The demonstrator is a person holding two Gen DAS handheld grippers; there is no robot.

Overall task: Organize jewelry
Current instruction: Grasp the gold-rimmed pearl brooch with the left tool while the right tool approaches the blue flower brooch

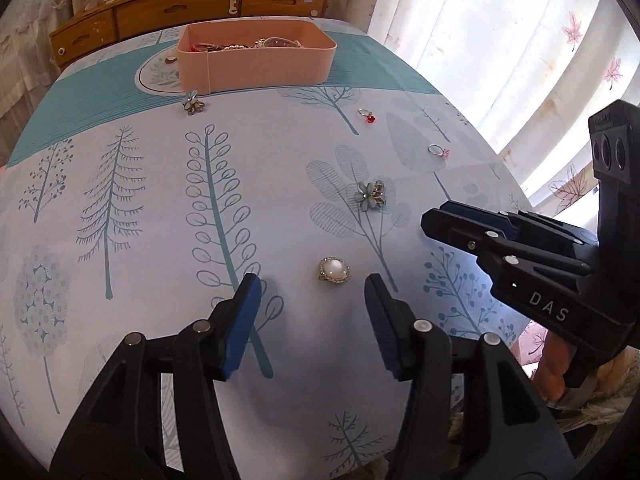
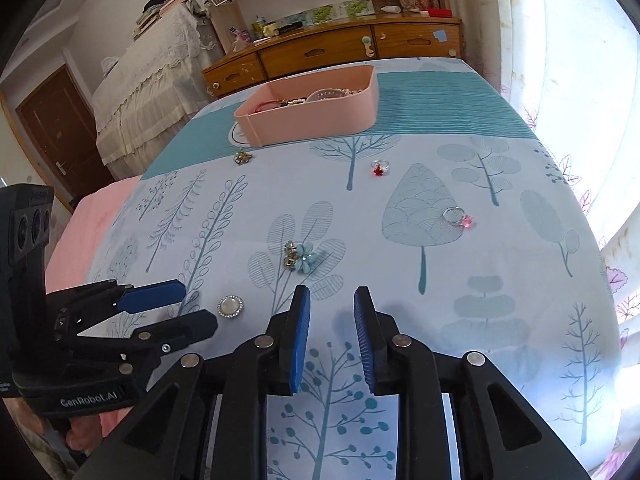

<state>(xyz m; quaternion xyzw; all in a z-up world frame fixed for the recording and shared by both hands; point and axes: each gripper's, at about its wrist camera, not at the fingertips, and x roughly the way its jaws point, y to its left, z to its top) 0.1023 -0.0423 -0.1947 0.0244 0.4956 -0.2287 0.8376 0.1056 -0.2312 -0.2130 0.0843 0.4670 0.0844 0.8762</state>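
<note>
A round pearl brooch lies on the tree-print cloth just ahead of my open left gripper, between its fingertips' line; it also shows in the right wrist view. My right gripper is open and empty, hovering over bare cloth. It appears at the right in the left wrist view. A blue flower clip lies farther on. A red-stone ring, a pink-stone ring and a second flower clip lie nearer the pink box, which holds several jewelry pieces.
A wooden drawer chest stands behind the table. Curtains hang along the right edge. A lace-covered bed and a door are at the left. The left gripper reaches in from the left in the right wrist view.
</note>
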